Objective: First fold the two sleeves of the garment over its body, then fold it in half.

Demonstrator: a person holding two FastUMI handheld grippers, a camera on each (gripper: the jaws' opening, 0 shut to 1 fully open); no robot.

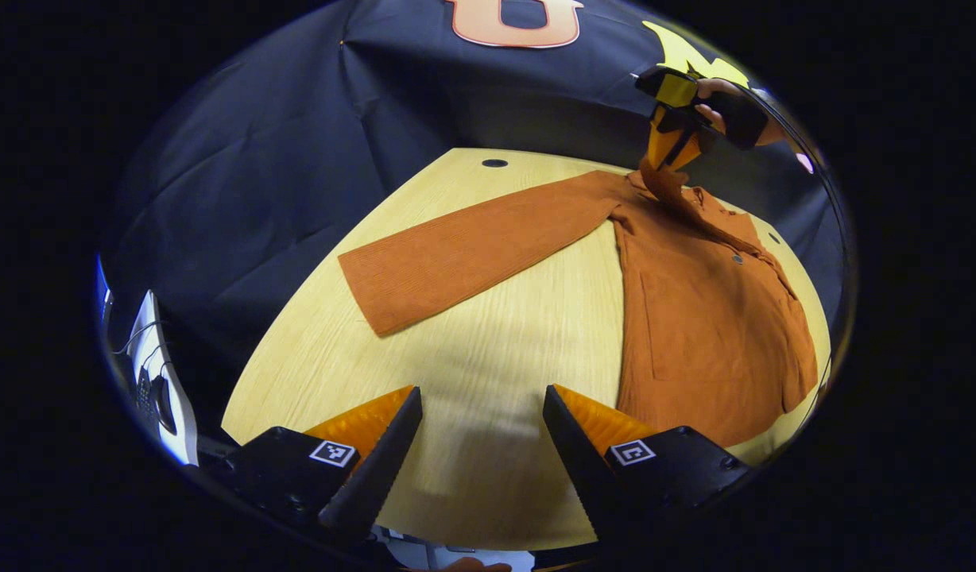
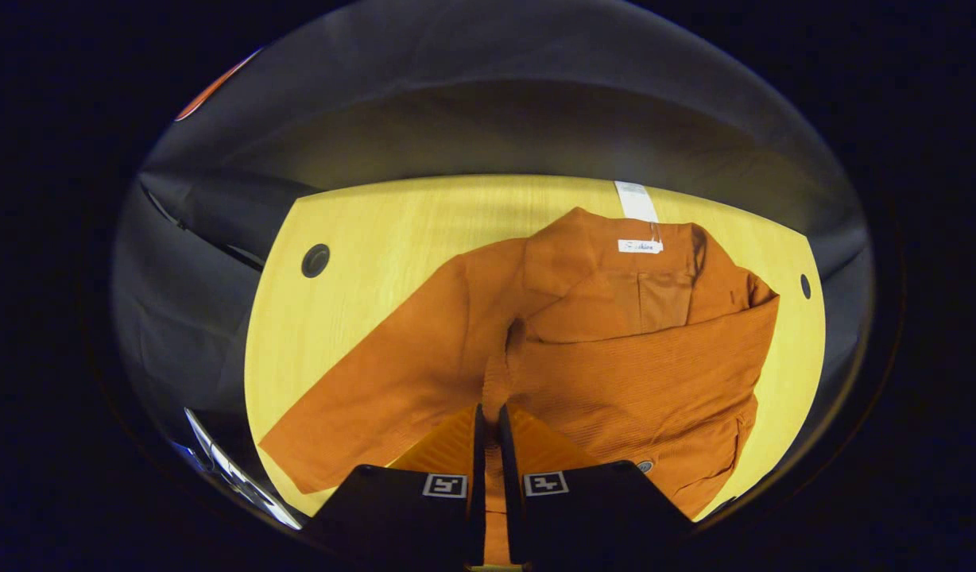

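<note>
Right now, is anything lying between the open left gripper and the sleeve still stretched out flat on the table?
Nothing visible does. In the left gripper view, only bare table lies between the left gripper and the outstretched sleeve. The right gripper, farther off, pinches the garment's other sleeve above the body.

The garment [image 2: 615, 365] hem is cut off by the view's lower edge.

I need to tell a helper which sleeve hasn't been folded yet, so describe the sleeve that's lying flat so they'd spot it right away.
Start at the wooden table with the orange garment spread on it. From the garment's shoulder, the flat sleeve stretches straight out over bare wood, away from the body. Unlike it, the other sleeve is lifted above the collar, pinched in the right gripper.
</note>
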